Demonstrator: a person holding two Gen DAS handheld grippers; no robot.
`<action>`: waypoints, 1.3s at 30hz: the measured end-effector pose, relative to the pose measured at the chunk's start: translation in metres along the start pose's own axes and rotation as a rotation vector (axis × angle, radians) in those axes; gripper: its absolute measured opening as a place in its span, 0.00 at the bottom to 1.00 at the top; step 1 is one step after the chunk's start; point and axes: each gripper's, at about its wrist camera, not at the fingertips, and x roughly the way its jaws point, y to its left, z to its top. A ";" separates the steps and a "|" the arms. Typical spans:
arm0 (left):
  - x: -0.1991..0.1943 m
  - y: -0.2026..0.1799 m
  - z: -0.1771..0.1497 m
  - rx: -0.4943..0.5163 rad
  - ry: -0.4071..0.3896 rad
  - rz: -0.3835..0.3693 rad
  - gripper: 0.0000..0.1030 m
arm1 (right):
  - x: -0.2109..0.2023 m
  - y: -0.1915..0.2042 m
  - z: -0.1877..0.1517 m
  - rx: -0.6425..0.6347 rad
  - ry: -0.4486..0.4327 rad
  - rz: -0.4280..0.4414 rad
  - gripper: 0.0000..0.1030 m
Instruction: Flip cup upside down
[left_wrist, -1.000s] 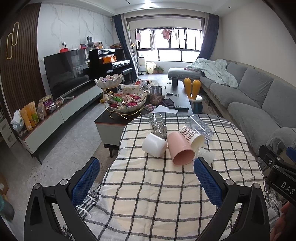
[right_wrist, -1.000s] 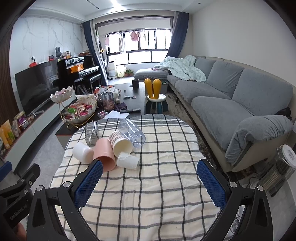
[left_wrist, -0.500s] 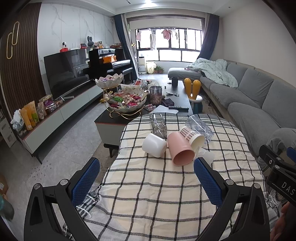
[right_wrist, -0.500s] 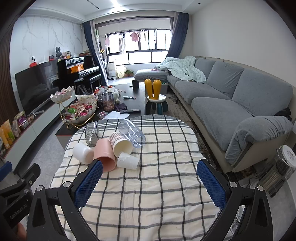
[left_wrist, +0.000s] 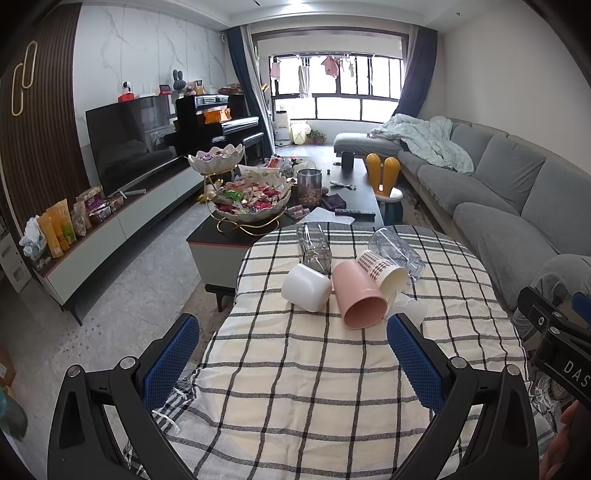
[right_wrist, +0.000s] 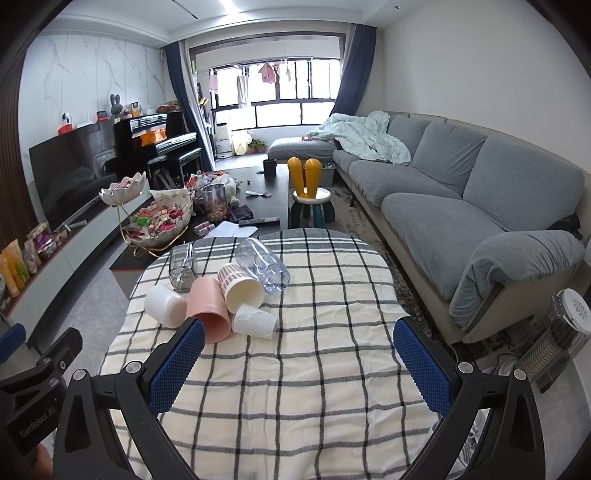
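Note:
Several cups lie on their sides in a cluster on the checked tablecloth (left_wrist: 295, 369): a white cup (left_wrist: 306, 287), a pink cup (left_wrist: 358, 299), a plaid paper cup (left_wrist: 384, 267), a small white cup (right_wrist: 255, 320), a clear plastic cup (left_wrist: 397, 251) and a clear glass (left_wrist: 314, 248). The cluster also shows in the right wrist view, with the pink cup (right_wrist: 208, 308) nearest the left finger. My left gripper (left_wrist: 291, 358) is open and empty, short of the cups. My right gripper (right_wrist: 295, 362) is open and empty, to the right of the cluster.
A dark coffee table (left_wrist: 354, 177) with snack bowls stands beyond the table. A grey sofa (right_wrist: 461, 199) runs along the right. A small stool with yellow ears (right_wrist: 308, 184) stands between them. A TV unit (left_wrist: 129, 155) lines the left wall.

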 end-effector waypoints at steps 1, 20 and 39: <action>-0.001 0.000 0.000 -0.001 -0.001 0.000 1.00 | 0.000 0.000 0.000 0.000 0.000 0.001 0.99; 0.003 0.000 -0.002 -0.002 0.009 -0.001 1.00 | 0.000 0.000 0.000 0.000 0.000 0.001 1.00; 0.031 0.003 0.022 -0.063 0.049 0.100 1.00 | 0.050 0.028 0.034 -0.124 0.066 0.068 0.99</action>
